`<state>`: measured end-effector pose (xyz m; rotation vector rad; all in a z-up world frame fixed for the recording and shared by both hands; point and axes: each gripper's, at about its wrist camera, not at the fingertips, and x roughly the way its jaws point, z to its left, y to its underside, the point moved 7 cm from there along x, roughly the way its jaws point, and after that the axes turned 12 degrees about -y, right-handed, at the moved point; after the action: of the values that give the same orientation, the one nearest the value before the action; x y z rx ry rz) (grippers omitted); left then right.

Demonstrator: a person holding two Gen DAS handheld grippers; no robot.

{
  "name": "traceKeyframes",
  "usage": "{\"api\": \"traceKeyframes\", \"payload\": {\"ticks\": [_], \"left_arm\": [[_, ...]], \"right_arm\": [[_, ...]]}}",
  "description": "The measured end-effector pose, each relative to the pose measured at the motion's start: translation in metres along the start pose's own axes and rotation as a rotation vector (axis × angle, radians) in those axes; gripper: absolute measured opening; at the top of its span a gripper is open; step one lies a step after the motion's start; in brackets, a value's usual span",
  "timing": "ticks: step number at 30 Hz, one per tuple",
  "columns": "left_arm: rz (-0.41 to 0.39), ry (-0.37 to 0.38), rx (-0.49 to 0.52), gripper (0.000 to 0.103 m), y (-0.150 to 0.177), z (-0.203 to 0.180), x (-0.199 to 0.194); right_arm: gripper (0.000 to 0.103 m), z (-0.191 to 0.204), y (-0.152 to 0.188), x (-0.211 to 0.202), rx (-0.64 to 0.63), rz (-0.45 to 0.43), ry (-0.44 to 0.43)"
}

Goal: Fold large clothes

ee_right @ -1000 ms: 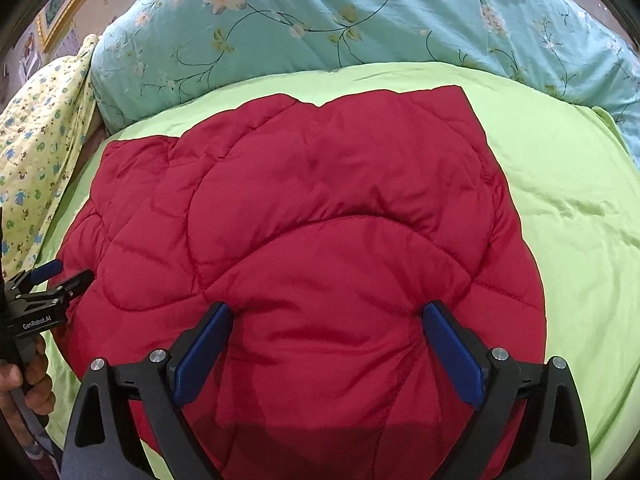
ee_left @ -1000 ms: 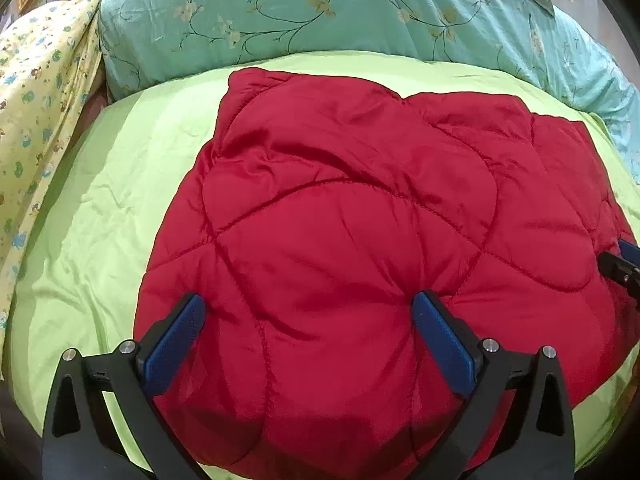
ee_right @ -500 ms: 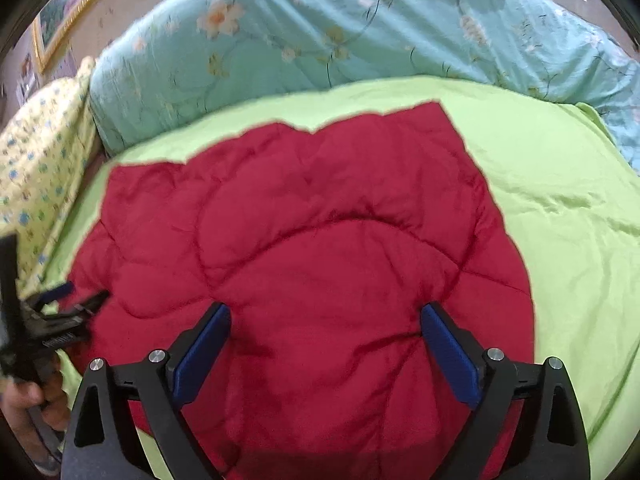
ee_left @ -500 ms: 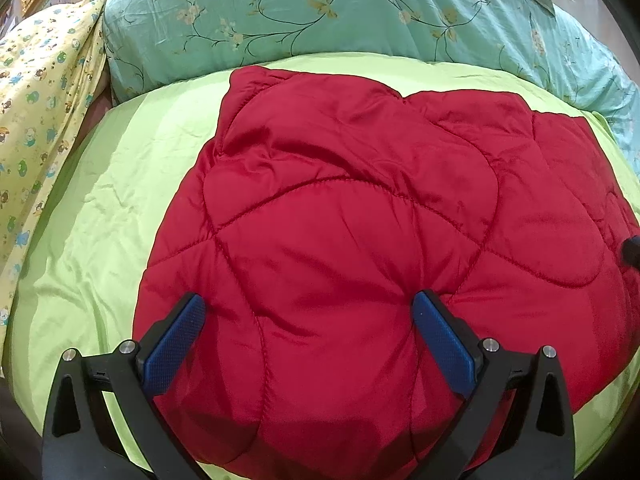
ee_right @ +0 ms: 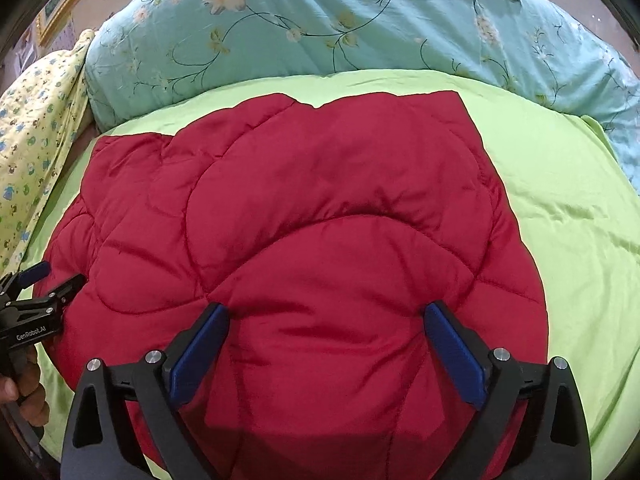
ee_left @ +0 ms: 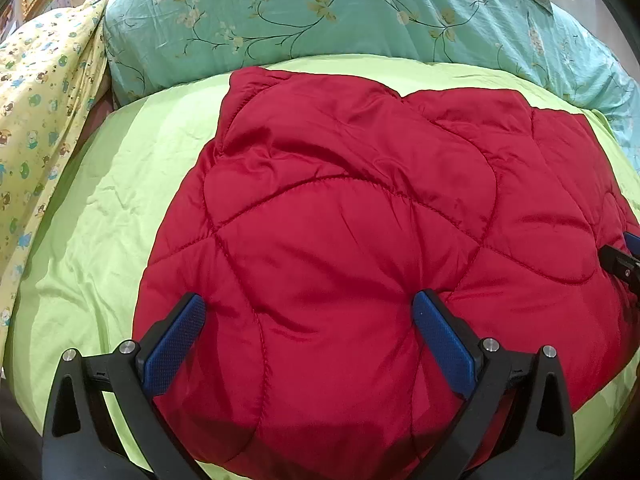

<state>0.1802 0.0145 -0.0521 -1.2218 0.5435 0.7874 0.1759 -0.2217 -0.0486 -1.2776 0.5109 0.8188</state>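
Observation:
A red quilted padded garment (ee_left: pixel 360 240) lies folded in a rough rectangle on the lime green bedsheet (ee_left: pixel 112 216); it also fills the right wrist view (ee_right: pixel 320 240). My left gripper (ee_left: pixel 308 316) is open and empty, its blue pads spread wide above the garment's near left part. My right gripper (ee_right: pixel 326 326) is open and empty above the garment's near right part. The left gripper's tips show at the left edge of the right wrist view (ee_right: pixel 52 276), and the right gripper's tips at the right edge of the left wrist view (ee_left: pixel 624 256).
A teal floral duvet (ee_left: pixel 320 20) is bunched along the far side of the bed. A yellow printed cloth (ee_left: pixel 36 120) lies at the far left. The sheet (ee_right: pixel 568 220) spreads to the right of the garment. The bed's near edge is just below both grippers.
Both grippers stay open over the garment with only slight camera shifts. The garment has not visibly moved.

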Motion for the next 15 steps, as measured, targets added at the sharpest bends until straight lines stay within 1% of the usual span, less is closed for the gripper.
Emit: {"api": "traceKeyframes", "payload": {"ticks": [15], "left_arm": [[-0.004,-0.001,-0.002,0.103,0.002,-0.0004,-0.0012]], "right_arm": [[0.099,0.0,0.0035,-0.0003,-0.001,-0.013,0.022]]}}
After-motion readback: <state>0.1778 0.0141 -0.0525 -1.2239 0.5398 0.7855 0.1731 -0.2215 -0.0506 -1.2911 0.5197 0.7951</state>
